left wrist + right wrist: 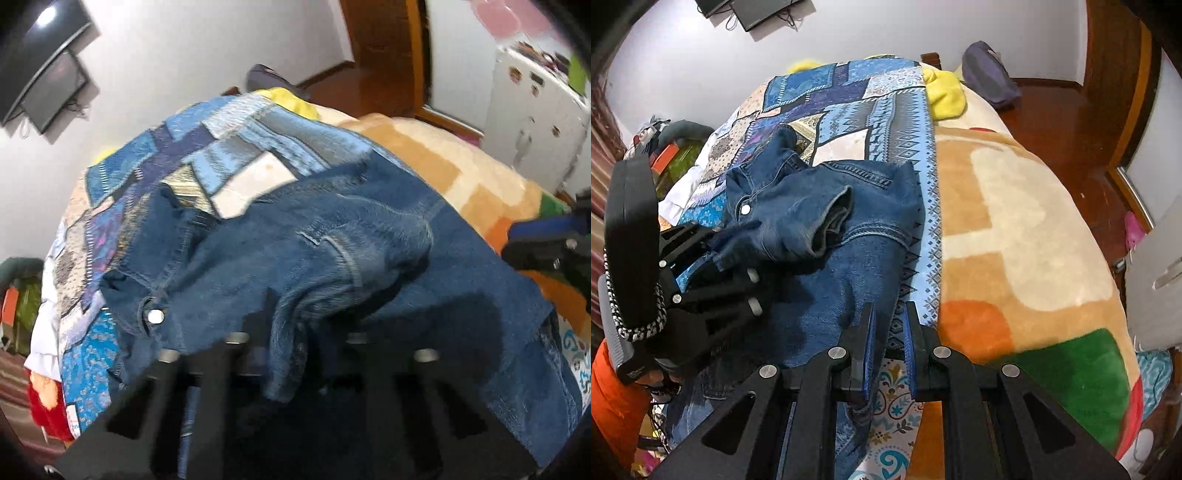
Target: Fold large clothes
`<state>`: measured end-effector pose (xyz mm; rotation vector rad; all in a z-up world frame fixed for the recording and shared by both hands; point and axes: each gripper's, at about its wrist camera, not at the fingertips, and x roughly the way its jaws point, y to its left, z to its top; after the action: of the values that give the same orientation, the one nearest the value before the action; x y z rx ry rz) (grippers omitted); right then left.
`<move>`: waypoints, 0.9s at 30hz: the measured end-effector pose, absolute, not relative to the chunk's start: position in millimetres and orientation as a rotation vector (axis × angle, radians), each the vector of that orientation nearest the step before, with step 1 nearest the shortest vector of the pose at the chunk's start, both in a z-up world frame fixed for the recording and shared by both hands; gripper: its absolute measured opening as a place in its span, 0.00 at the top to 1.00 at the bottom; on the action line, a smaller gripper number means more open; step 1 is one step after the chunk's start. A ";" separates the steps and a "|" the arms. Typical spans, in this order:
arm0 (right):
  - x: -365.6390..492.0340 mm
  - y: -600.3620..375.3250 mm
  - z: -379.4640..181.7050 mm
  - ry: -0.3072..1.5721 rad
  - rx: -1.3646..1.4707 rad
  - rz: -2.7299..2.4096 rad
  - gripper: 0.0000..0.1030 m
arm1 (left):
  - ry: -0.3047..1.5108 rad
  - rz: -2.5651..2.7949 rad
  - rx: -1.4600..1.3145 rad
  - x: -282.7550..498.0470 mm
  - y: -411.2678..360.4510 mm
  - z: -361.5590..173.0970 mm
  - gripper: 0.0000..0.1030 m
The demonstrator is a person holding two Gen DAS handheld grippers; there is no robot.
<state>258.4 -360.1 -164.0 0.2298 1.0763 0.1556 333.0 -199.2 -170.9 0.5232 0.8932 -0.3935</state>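
Observation:
A dark blue denim jacket [332, 251] lies on the bed, on a blue patchwork cloth [207, 147]. In the left wrist view my left gripper [291, 332] is shut on a bunched fold of the jacket. The right wrist view shows the jacket [827, 236] with a sleeve cuff folded over its middle, and the left gripper [720, 266] at its left side. My right gripper [890, 317] is open, its fingers over the jacket's right edge and the patchwork cloth [871, 122], with nothing between them.
A beige, orange and green plush blanket [1027, 236] covers the right of the bed. A yellow cloth [945, 92] and a grey bag [990, 77] lie at the far end. A wooden floor [1067, 122] and a white cabinet [532, 122] are at the right.

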 end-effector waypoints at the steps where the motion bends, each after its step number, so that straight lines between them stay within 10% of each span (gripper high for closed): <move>1: 258.1 -359.2 -162.3 1.072 0.230 0.159 0.90 | 0.893 -0.393 0.476 336.3 -190.7 -164.1 0.88; 11: 280.0 -330.1 -145.0 1.029 0.118 0.165 0.90 | 0.796 -0.238 0.134 343.6 -54.4 -88.1 0.92; 19: 285.1 -313.1 -187.9 1.068 -0.057 0.120 0.90 | 0.943 -0.183 -0.018 326.2 27.6 -142.2 0.91; 22: 281.1 -314.4 -187.6 1.070 -0.092 0.074 0.74 | 1.031 -0.188 -0.100 313.9 43.8 -182.3 0.89; 24: 276.2 -316.2 -186.6 1.049 -0.154 -0.007 0.31 | 1.074 -0.201 -0.151 305.5 51.9 -203.4 0.87; 27: 268.7 -327.4 -183.8 1.039 -0.137 -0.013 0.26 | 1.116 -0.233 -0.256 293.0 63.3 -226.4 0.82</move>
<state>268.7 -327.4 -183.8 -0.1374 1.0386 -0.0134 293.0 63.3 -226.4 -0.2555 1.1163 -0.2330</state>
